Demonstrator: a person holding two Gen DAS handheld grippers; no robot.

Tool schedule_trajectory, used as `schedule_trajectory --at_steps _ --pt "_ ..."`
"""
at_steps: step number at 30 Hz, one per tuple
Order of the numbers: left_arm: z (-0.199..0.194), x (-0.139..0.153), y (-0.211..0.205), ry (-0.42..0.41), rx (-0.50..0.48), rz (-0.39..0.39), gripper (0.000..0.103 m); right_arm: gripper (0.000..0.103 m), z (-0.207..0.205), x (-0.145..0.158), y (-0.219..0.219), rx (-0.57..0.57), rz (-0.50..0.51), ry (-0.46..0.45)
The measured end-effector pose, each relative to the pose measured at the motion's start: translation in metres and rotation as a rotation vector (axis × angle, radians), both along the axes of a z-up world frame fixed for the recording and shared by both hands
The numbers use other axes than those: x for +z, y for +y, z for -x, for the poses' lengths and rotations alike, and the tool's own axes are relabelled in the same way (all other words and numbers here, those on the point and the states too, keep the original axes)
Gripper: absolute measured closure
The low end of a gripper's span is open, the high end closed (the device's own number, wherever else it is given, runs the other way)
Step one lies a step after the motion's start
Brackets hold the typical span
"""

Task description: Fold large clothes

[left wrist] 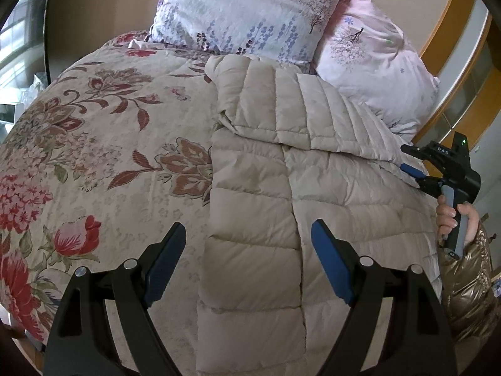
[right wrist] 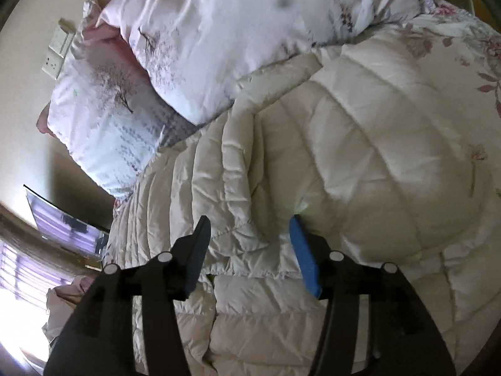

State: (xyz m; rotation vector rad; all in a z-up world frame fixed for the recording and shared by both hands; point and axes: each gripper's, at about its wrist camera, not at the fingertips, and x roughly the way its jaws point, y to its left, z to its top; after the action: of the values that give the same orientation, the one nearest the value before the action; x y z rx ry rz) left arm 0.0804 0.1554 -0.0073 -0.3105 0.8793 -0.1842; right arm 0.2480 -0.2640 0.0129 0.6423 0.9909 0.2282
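Two pillows (left wrist: 250,9) lean at the far end of the bed, whose flowered quilt (left wrist: 94,144) carries a beige puffer jacket (left wrist: 275,188) on its right half, one sleeve (left wrist: 291,109) folded across the chest; no containers are in sight; the left gripper (left wrist: 247,260) hovers over the jacket's near part, jaws spread wide, grasping nothing; the right gripper (right wrist: 247,250), in a hand (left wrist: 454,219) at the right edge, stands about half spread over rumpled sleeve fabric; whether its pads touch the cloth I cannot tell.
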Motion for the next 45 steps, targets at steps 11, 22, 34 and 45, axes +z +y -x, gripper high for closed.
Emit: schedule_trajectory --at_steps 11,22,34,45 --pt "0.008 -0.005 0.005 0.006 -0.012 0.023 0.021 0.098 0.023 0.018 0.003 0.007 0.042 -0.082" --pt "0.019 -0.014 0.013 0.024 -0.02 0.088 0.026 0.065 0.038 0.011 -0.009 0.032 0.11 -0.015" --pt "0.047 -0.022 0.036 0.018 -0.072 0.25 0.031 0.033 0.168 0.012 -0.157 -0.076 0.078 0.059" --pt "0.09 -0.025 0.029 0.037 -0.18 0.324 0.034 0.033 0.235 -0.023 -0.179 0.072 -0.113 0.166"
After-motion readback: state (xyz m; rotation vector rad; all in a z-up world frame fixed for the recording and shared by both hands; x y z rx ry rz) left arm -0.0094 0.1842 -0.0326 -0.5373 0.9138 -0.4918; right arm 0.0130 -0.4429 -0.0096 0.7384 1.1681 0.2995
